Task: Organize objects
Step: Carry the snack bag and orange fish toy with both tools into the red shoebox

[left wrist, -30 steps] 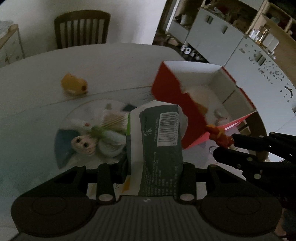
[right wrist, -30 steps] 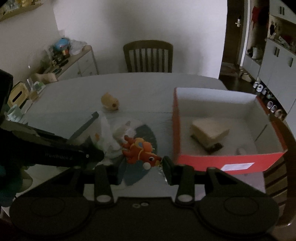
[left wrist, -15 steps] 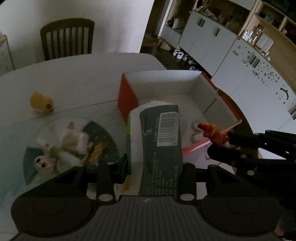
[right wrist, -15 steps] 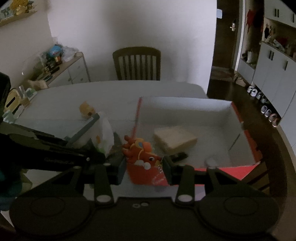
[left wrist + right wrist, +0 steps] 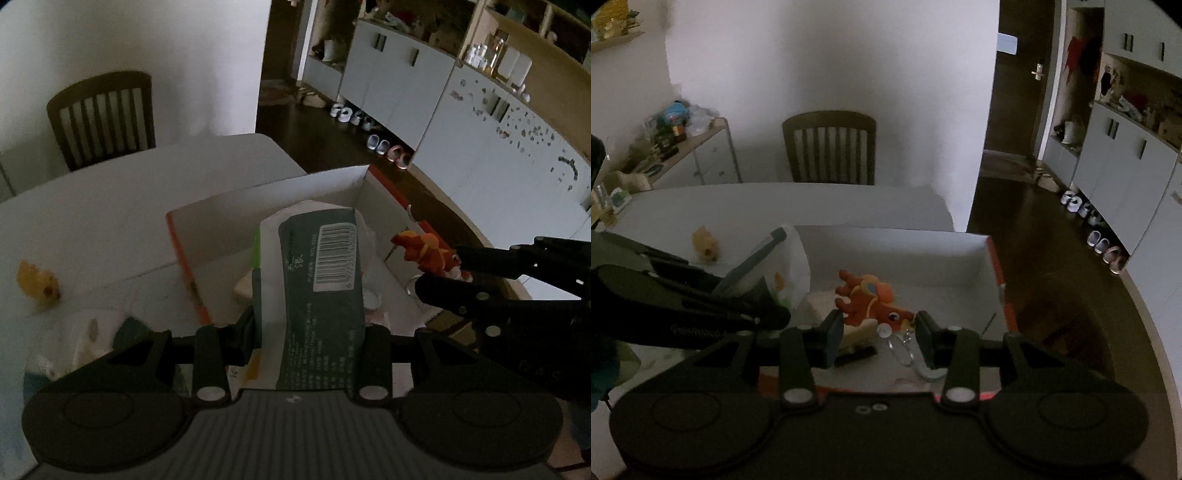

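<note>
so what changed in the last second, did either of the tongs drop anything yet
Nothing dropped. Both tongs carried their loads from above the table to over the red box: the left tongs stay shut on the tissue pack, the right tongs on the orange toy keychain. The yellow toy and the beige block in the box stayed put.

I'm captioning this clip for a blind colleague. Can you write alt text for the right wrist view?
The right gripper holds an orange toy keychain over an open red box with a white interior on a white table. At left, the left gripper holds a tissue pack at the box's edge; a wooden chair stands behind.
</note>
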A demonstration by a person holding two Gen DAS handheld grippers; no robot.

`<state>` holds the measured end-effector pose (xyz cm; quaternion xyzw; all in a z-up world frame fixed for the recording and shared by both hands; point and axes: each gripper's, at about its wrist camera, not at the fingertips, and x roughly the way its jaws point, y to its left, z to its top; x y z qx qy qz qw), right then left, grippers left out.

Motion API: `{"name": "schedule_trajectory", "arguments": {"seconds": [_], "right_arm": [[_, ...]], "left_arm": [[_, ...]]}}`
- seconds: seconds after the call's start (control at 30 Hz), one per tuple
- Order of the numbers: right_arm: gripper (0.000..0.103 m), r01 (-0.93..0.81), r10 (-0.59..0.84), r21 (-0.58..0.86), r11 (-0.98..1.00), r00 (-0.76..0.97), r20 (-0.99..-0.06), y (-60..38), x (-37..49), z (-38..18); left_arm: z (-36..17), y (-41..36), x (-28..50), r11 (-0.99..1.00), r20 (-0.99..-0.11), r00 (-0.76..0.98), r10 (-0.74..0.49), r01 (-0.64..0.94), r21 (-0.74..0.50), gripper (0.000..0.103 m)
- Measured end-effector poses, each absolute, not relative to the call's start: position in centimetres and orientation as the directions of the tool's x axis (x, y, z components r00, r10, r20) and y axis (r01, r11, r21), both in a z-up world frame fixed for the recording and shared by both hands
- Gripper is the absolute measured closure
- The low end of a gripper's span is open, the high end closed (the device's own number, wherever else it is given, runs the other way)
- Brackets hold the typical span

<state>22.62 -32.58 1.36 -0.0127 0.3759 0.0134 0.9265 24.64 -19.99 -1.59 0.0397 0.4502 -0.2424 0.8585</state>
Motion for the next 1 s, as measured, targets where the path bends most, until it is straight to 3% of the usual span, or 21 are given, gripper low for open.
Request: {"name": "schedule_trajectory", "arguments": {"seconds": [0.27,1.0], "right_arm": [[0.061,-0.013,-0.026,-0.048,0.999,0.679,-0.734,-35.3,25.4,-1.3],[0.061,-0.113,-0.029,-0.099,0.989,0.505,-0.863,-35.4,29.1,-9.1]], "left_arm": [[-3.2,-24.2,28.6,0.882,-0.825,0.479,-0.298,0.468,-0.047,0.064],[-10.6,-30.2,34.6,0.84,-0.915,0.35,-0.201,0.542,0.023,0.061]]}}
